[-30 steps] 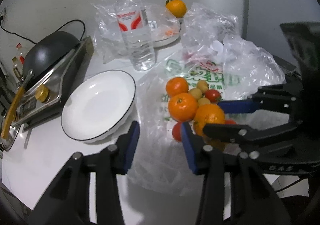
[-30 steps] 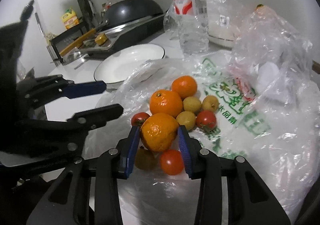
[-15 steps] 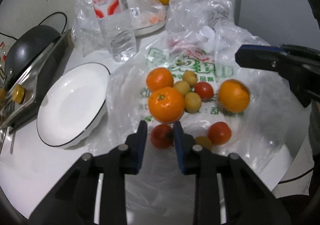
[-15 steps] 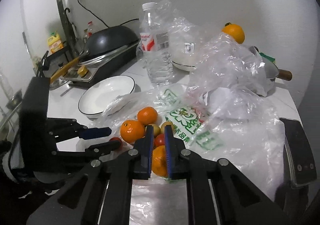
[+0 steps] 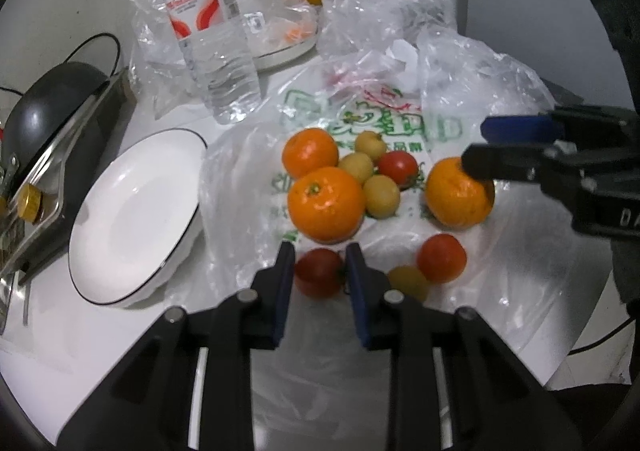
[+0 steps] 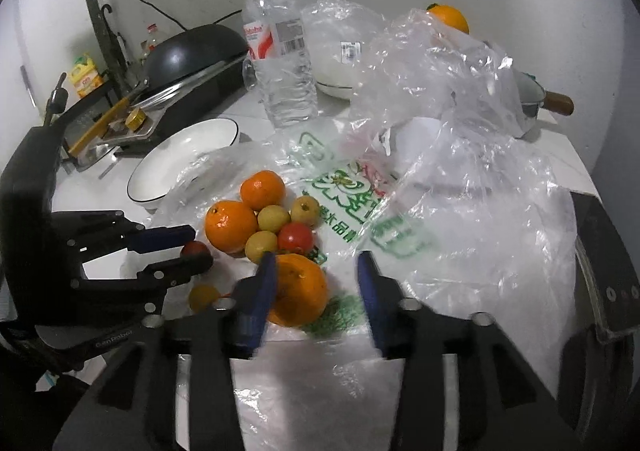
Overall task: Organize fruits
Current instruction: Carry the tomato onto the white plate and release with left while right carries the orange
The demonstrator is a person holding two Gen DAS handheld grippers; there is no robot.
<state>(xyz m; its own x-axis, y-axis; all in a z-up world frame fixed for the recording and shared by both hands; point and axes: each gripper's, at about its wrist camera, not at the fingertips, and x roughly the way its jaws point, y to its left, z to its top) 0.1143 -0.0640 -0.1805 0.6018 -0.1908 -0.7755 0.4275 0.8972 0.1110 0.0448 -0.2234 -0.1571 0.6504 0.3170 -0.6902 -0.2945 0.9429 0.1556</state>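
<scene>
Left wrist view: the left gripper [image 5: 320, 267] has its jaws narrowed around a small red tomato [image 5: 319, 272]; whether they touch it cannot be told. The fruit lies on a crumpled clear plastic bag with green print [image 5: 372, 123], the print too distorted to read. The clear plastic water bottle [image 5: 212, 39] carries a red-and-white label, also illegible. The right gripper [image 5: 478, 149] partly hides a large round orange [image 5: 456, 193].

Right wrist view: the right gripper [image 6: 316, 271] has its jaws wide, one finger just beside the orange [image 6: 298, 295], which rests on the bag on the table. The empty white plate with black rim [image 6: 180, 159] sits well left of the fruit.
</scene>
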